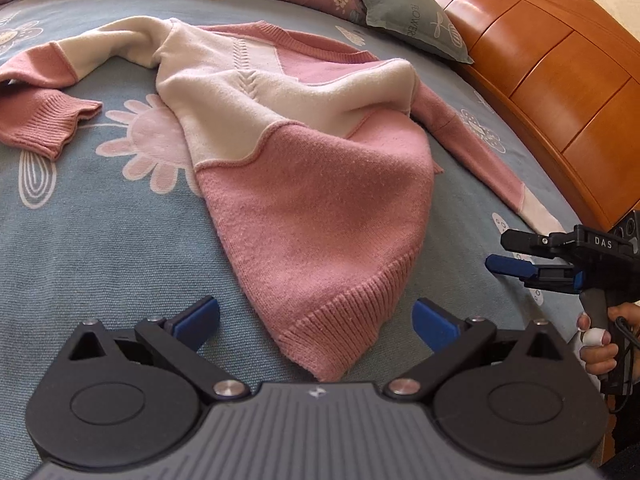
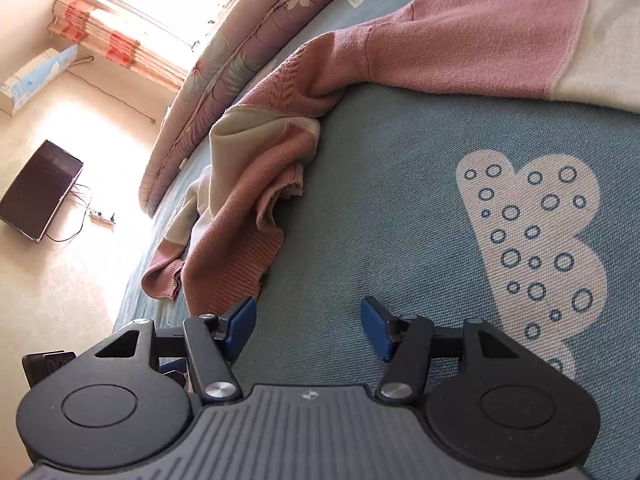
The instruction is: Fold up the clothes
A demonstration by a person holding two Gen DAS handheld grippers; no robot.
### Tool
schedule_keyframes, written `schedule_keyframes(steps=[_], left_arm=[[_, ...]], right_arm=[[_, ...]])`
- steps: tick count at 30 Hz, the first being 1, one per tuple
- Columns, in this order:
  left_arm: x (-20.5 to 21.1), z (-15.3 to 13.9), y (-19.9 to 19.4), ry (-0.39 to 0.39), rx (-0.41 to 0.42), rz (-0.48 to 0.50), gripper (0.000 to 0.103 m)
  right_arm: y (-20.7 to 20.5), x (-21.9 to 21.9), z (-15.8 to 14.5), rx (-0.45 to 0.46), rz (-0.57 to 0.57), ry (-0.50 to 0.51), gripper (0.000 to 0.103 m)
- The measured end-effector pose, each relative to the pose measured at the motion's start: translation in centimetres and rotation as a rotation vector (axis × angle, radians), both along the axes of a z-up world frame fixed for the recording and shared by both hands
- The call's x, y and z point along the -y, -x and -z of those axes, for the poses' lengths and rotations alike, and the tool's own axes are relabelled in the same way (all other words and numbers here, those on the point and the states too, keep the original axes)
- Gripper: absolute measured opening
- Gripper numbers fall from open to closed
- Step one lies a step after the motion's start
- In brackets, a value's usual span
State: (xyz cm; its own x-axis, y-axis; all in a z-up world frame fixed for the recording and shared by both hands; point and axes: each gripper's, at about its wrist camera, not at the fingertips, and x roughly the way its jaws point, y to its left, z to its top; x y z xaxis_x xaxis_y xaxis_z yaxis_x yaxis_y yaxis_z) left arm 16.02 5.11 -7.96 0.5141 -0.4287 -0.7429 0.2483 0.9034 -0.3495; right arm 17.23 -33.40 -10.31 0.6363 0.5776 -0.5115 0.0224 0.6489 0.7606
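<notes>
While your left gripper (image 1: 316,320) gapes around the sweater (image 1: 304,184) hem mid-bedspread (image 1: 100,240), your right gripper (image 2: 308,326) hovers spread and empty over it.

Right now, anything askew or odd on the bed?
The pink and cream sweater lies bunched and twisted on the blue sheet, body humped, one sleeve flung left, the other trailing toward the headboard. No damage visible.

sweater (image 1: 304,168): 1 | tongs: 2, left (image 1: 316,326), right (image 2: 308,326) | pillow (image 1: 416,20): 1
</notes>
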Motion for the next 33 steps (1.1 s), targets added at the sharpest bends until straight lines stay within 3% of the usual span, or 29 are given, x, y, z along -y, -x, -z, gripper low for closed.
schedule_keyframes(steps=[4, 10, 13, 17, 21, 23, 26, 29, 31, 33], left_arm=[[0.9, -1.3, -0.5, -0.018, 0.048, -0.011, 0.102], [5.8, -5.0, -2.2, -0.276, 0.284, 0.118, 0.102], [9.5, -5.4, -3.8, -0.434, 0.370, 0.215, 0.102], [14.2, -3.9, -6.3, -0.587, 0.406, 0.338, 0.102], [14.2, -2.9, -9.1, -0.720, 0.445, 0.269, 0.102], [11.9, -3.3, -10.8, -0.692, 0.425, 0.192, 0.102], [7.2, -3.8, -13.4, -0.582, 0.353, 0.067, 0.102], [2.6, -3.7, -15.7, -0.419, 0.248, -0.056, 0.103], [-0.2, -2.5, -17.2, -0.243, 0.148, -0.098, 0.103], [-1.8, -1.3, -18.0, -0.136, 0.085, -0.115, 0.103]], right_arm=[[0.4, 0.6, 0.5, 0.003, 0.030, -0.051, 0.064], [0.6, 0.5, 0.6, 0.005, 0.054, -0.066, 0.065], [0.6, 0.2, 0.0, 0.004, 0.043, -0.045, 0.075], [1.0, -0.8, -1.7, 0.023, 0.010, 0.092, 0.090], [1.4, -1.9, -3.3, 0.059, -0.036, 0.284, 0.098], [1.5, -2.2, -3.9, 0.084, -0.063, 0.331, 0.101], [1.0, -2.4, -4.0, 0.098, -0.092, 0.345, 0.101], [0.3, -2.7, -3.7, 0.098, -0.105, 0.331, 0.101], [-0.3, -3.1, -3.4, 0.095, -0.118, 0.312, 0.101], [-1.0, -3.6, -3.3, 0.101, -0.143, 0.299, 0.101]])
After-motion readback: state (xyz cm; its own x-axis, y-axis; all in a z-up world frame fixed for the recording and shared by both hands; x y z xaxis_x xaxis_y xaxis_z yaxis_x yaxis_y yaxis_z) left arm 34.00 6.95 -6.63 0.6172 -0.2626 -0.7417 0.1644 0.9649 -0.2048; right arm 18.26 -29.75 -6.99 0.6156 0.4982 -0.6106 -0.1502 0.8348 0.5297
